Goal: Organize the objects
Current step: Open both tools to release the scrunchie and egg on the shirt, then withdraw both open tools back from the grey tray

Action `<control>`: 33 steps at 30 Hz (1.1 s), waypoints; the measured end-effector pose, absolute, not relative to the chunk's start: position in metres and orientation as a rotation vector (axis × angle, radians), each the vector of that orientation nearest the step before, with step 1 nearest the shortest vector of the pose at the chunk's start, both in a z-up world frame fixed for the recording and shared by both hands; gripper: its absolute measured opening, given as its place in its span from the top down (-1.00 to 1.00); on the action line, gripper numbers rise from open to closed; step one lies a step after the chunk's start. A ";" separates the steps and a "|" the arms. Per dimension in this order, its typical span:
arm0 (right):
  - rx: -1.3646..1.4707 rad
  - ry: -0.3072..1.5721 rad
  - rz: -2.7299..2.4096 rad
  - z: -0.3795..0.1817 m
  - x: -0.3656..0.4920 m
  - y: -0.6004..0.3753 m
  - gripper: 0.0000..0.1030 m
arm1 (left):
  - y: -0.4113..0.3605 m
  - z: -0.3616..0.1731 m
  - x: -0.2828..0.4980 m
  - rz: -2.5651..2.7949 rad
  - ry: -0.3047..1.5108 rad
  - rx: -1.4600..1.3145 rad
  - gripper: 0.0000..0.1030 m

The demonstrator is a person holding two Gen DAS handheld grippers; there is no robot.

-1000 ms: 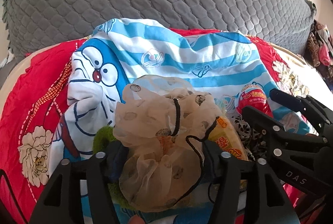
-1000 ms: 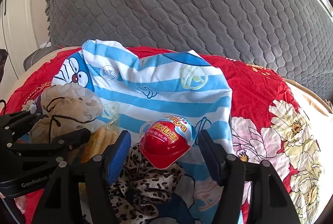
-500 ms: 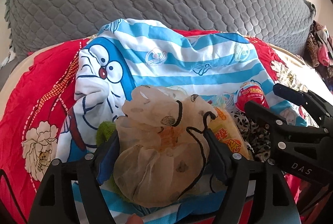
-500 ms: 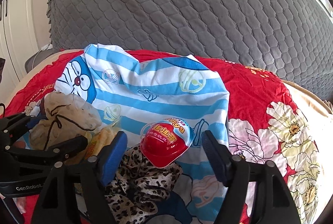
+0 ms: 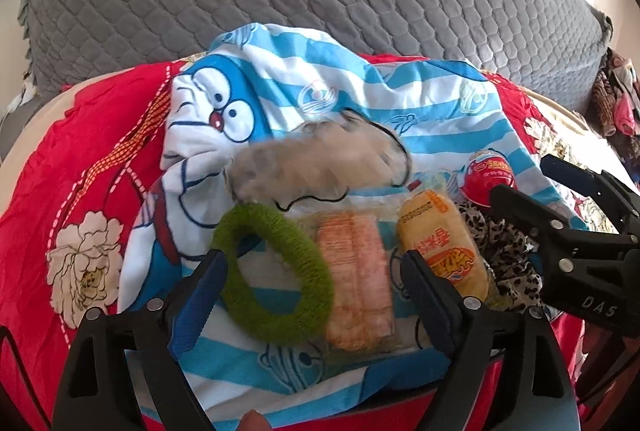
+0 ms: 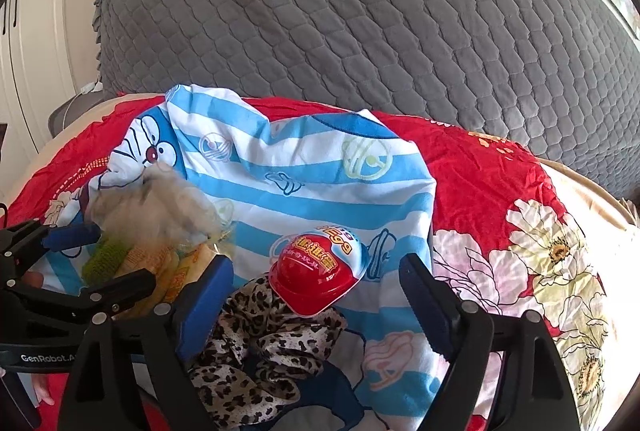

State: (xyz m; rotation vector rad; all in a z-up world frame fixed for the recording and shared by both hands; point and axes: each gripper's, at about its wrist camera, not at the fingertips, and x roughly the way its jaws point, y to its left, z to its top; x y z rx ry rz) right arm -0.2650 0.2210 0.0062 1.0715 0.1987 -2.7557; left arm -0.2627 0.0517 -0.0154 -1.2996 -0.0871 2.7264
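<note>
A beige mesh pouch (image 5: 316,163) with a black cord lies blurred on the blue-striped Doraemon cloth (image 5: 360,103), beyond my open, empty left gripper (image 5: 312,283). Between its fingers lie a green ring (image 5: 276,275) and an orange snack pack (image 5: 356,279); a yellow snack pack (image 5: 444,243) lies to the right. My right gripper (image 6: 316,295) is open and empty around a red egg-shaped toy (image 6: 320,275) that rests on a leopard-print scrunchie (image 6: 256,347). The pouch (image 6: 160,207) also shows blurred at the left of the right wrist view.
The cloth lies on a red floral bedsheet (image 6: 500,183). A grey quilted headboard cover (image 6: 360,11) rises behind. My right gripper (image 5: 580,243) shows at the right edge of the left wrist view, and my left gripper (image 6: 60,271) at the left of the right wrist view.
My left gripper let go of the mesh pouch, which moved away onto the cloth and uncovered the green ring and orange pack. The left gripper pulled back. The right gripper stayed open around the red toy.
</note>
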 end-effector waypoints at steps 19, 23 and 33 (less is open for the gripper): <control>1.031 0.185 -2.748 0.021 -0.241 0.221 -0.72 | 0.050 -0.005 -0.241 2.740 -0.080 -1.304 -0.73; 1.035 0.156 -2.728 0.025 -0.234 0.220 -0.74 | 0.048 -0.002 -0.234 2.743 -0.102 -1.299 -0.74; 1.122 0.113 -2.680 0.023 -0.226 0.226 -0.75 | 0.047 0.003 -0.219 2.760 -0.122 -1.281 -0.76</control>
